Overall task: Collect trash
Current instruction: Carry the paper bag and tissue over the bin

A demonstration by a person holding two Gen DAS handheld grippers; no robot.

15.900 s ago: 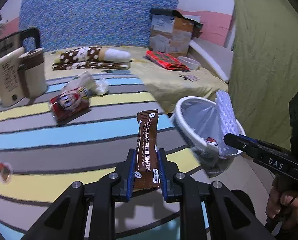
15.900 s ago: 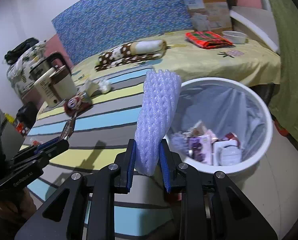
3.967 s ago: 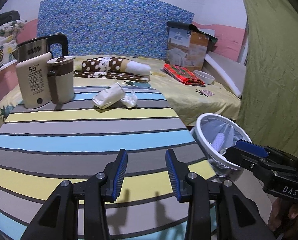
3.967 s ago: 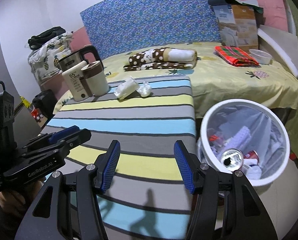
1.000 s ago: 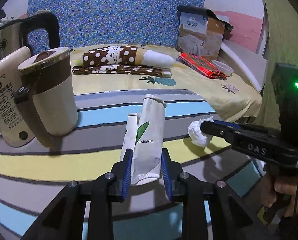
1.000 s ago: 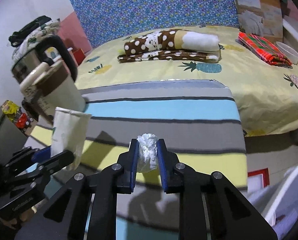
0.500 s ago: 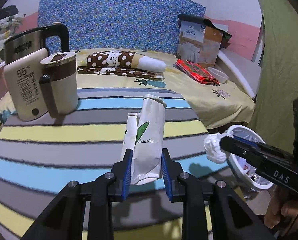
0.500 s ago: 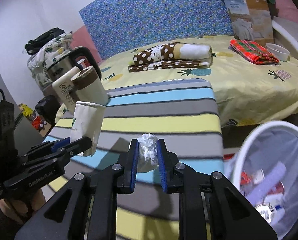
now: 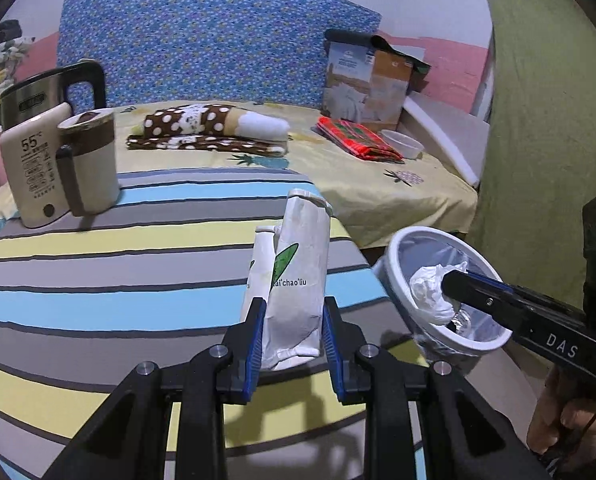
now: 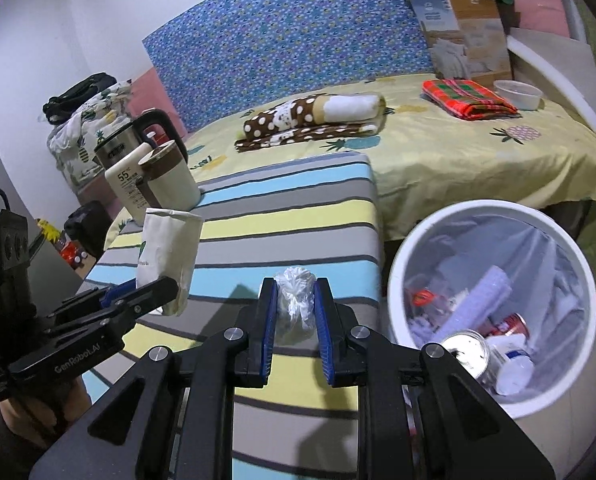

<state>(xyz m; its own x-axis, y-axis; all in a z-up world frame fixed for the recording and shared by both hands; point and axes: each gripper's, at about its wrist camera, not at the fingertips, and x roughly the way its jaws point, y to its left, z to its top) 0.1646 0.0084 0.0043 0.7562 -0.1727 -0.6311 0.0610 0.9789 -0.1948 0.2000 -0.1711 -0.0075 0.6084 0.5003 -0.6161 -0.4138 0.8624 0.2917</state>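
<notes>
Both loads are on the way to the bin (image 10: 450, 220) at lower right. Left tongs (image 9: 291, 322) clamp a paper bag (image 9: 298, 280); right tongs (image 10: 295, 322) clamp a tissue wad (image 10: 295, 304). Next, I think: move over the bin, then open.

Left wrist view: paper bag (image 9: 295, 280) upright at centre, clamped between left gripper (image 9: 291, 334) fingers, above striped table (image 9: 97, 272). Kettle (image 9: 45, 96) and mug (image 9: 91, 164) at upper left on table. Trash bin (image 9: 394, 256) at right, beside table edge; crumpled tissue (image 9: 430, 294) over bin opening, pinched by right gripper (image 9: 452, 282). Bed (image 9: 418, 188) behind table, cardboard box (image 9: 368, 80) at upper right on it.
</notes>
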